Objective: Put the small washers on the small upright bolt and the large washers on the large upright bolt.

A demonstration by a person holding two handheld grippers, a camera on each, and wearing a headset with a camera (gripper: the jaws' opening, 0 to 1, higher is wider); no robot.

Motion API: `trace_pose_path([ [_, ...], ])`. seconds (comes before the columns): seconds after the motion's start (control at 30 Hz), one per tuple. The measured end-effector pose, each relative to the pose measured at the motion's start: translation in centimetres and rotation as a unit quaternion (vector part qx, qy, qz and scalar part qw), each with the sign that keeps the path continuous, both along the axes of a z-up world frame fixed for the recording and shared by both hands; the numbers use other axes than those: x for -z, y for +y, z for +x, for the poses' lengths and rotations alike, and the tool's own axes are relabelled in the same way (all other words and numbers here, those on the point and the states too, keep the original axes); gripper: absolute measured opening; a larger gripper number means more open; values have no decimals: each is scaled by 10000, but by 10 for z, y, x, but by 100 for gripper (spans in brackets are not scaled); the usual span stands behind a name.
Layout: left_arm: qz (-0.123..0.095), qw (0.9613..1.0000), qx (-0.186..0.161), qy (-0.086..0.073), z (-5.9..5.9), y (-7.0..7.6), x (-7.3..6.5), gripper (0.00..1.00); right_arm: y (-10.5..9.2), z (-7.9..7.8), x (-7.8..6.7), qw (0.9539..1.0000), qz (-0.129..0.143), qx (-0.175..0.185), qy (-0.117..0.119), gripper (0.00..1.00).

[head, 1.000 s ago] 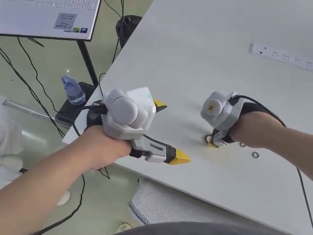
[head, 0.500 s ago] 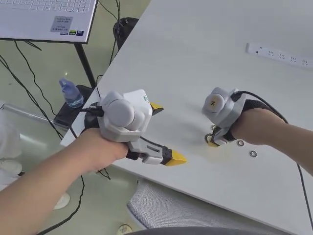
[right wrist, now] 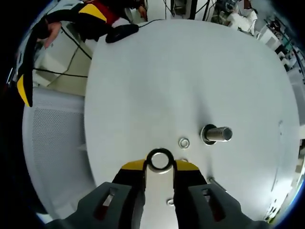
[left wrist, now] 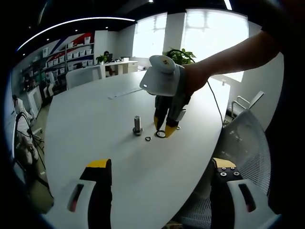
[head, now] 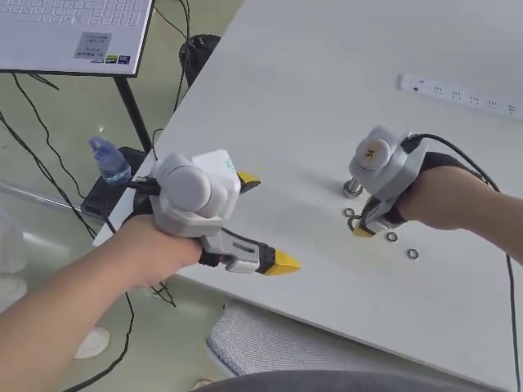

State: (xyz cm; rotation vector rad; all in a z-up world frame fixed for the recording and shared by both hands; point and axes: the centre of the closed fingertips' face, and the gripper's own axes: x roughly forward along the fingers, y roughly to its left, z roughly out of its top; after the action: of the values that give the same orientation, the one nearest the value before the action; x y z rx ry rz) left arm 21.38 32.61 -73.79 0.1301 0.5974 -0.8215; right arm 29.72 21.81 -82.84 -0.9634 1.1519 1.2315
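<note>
White worktable (head: 286, 98) carries one upright bolt (head: 353, 188); just beside it the right gripper (right wrist: 160, 166) has its jaws closed on the rim of a large washer (right wrist: 149, 160). That thin pinch could let the ring tilt or slip before it clears the bolt top, and a small washer (right wrist: 184, 142) lying between them might get nudged. The left gripper (head: 265, 220) hangs near the table edge, jaws wide apart and empty, and a power strip (head: 458, 94) lies well apart.

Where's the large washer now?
Right gripper view: the large washer sits between the right hand-held gripper's tips, near the upright bolt, a small washer lying between them.
</note>
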Motion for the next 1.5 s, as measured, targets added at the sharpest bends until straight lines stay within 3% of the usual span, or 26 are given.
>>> trace_pose_path([
  [0.23, 37, 10000, 68, 36, -4, -5, 2, 84, 0, -3, -18, 10000, 30, 82, 45, 21],
  [0.3, 51, 9999, 87, 21, -5, -6, 2, 84, 1, 1, -13, 9999, 55, 106, 36, 21],
  [0.5, 33, 10000, 29, 4, -3, -1, 1, 84, 3, 7, -31, 9998, 107, 177, -11, 21],
  [0.57, 29, 10000, -7, -9, -2, 1, 0, 84, 2, 13, -28, 9998, 97, 172, -20, 21],
  [0.97, 18, 10000, 27, 22, 0, -3, 1, 91, -3, 23, -43, 9996, 119, 243, -73, 21],
  [1.5, -35, 10000, -37, 63, 1, 0, 7, 97, 7, 44, -49, 9991, 228, 279, -215, 21],
])
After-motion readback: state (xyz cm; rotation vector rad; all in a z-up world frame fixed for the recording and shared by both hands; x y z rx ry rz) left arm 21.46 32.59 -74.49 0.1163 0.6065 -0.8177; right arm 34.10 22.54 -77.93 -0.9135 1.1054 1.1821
